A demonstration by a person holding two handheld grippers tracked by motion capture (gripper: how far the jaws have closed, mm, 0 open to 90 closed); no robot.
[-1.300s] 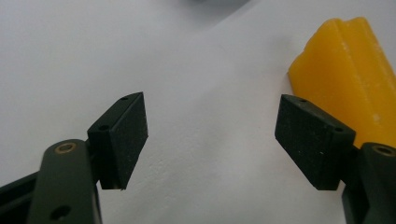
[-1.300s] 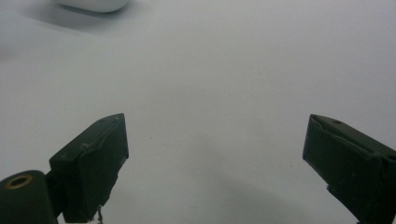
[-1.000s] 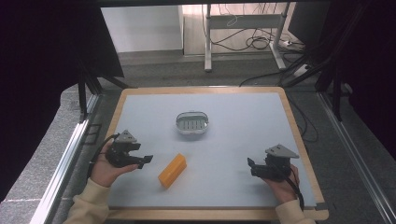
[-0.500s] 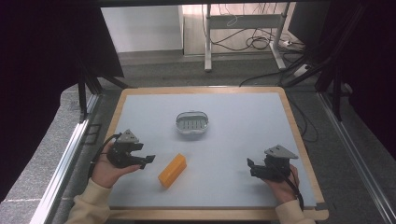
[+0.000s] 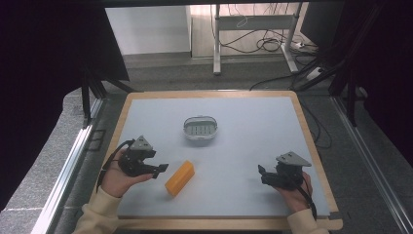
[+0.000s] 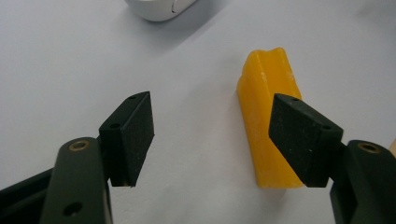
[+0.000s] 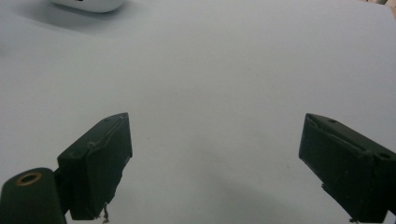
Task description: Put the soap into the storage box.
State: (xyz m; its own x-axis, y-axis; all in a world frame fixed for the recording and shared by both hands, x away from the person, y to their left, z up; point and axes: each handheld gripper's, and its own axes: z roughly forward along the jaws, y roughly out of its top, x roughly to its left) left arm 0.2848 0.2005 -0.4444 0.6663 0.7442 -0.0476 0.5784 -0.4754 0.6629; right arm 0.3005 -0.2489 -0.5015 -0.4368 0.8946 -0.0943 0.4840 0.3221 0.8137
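left hand-held gripper (image 5: pixel 157 169) nearer orange block (image 5: pixel 179 178)

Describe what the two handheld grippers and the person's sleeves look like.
Both the left gripper and the right gripper are black, each topped by a grey three-cornered plate, with a black cable trailing back past the wrist. Up close, the jaws end in blocky black pads on arms with brass-coloured rivets. The sleeves are cream with ribbed cuffs.
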